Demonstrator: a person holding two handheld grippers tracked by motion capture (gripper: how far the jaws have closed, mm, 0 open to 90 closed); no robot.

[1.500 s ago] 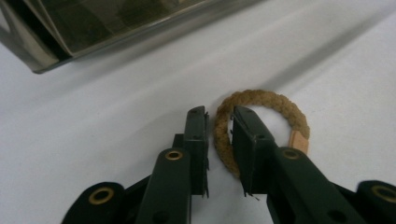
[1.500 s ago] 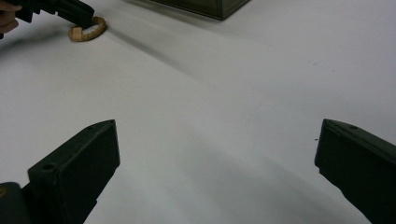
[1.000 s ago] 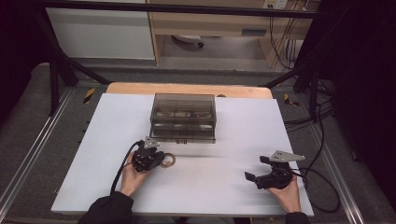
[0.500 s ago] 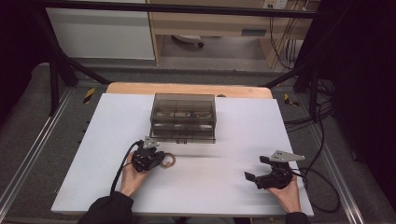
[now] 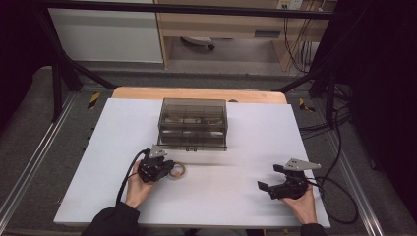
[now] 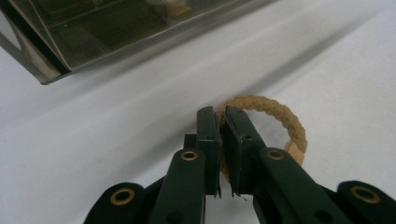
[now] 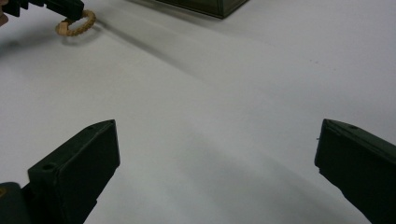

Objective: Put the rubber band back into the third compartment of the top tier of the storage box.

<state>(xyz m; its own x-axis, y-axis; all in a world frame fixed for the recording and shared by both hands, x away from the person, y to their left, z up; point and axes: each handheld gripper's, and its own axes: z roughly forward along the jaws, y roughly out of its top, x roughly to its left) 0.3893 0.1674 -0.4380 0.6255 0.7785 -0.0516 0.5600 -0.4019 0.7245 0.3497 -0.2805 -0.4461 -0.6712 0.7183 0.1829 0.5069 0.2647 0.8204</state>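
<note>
A tan braided ring (image 6: 280, 122) lies on the white table, just in front of a smoky transparent organiser box (image 5: 193, 123). My left gripper (image 6: 222, 119) is shut on the near side of the ring, its jaws pinching the braid. From above, that gripper (image 5: 168, 167) sits left of centre with the braided ring (image 5: 178, 170) poking out to its right. My right gripper (image 5: 269, 180) rests near the table's front right, open wide with nothing between its jaws. Far off in the right gripper view I see the braided ring (image 7: 77, 24) held by the left gripper.
The box (image 6: 116, 28) holds small items behind its tinted walls. A wooden board edge (image 5: 196, 93) shows behind the white table top (image 5: 221, 196). Cables (image 5: 339, 187) trail off the table's right side. A metal frame surrounds the table.
</note>
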